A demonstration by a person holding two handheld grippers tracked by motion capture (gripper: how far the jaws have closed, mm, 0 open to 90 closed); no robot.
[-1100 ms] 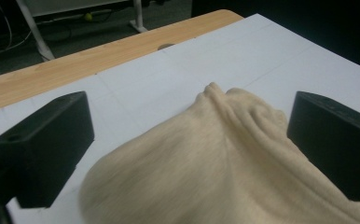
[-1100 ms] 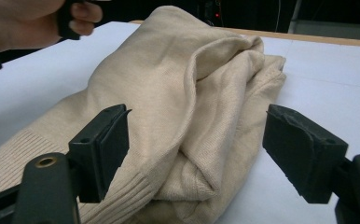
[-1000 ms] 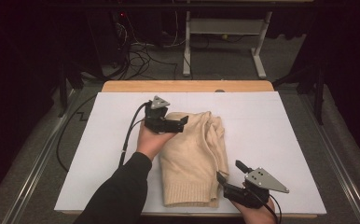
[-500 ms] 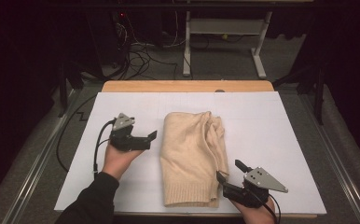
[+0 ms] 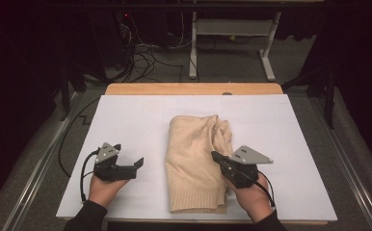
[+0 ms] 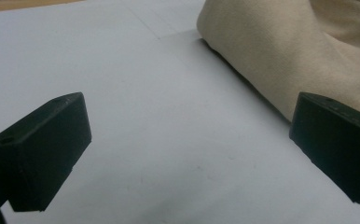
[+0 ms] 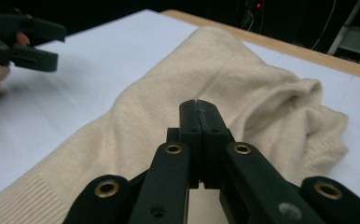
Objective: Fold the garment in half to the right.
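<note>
A cream knitted sweater [image 5: 193, 154] lies folded lengthwise on the white table [image 5: 131, 115], ribbed hem toward the near edge. My left gripper [image 5: 139, 162] rests on the bare sheet a little left of the sweater and is open. Its two jaws stand wide apart in the left gripper view, with the sweater's edge [image 6: 299, 51] just beyond the right one. My right gripper [image 5: 215, 156] sits over the sweater's right side, above the knit [image 7: 215, 65]. It is shut, jaws pressed together [image 7: 199, 105], with nothing visible between them. The left gripper [image 7: 52, 46] appears far off in the right gripper view.
A wooden strip [image 5: 193, 89] borders the table's far edge. Beyond it on the dark floor are cables [image 5: 140, 53] and a metal desk frame [image 5: 232, 29]. Metal rails [image 5: 44, 159] run along both sides of the table. Bare white sheet lies left and right of the sweater.
My left gripper has let go of the sweater's upper left and pulled back left, toward the near edge. My right gripper has moved forward onto the sweater's right side.
</note>
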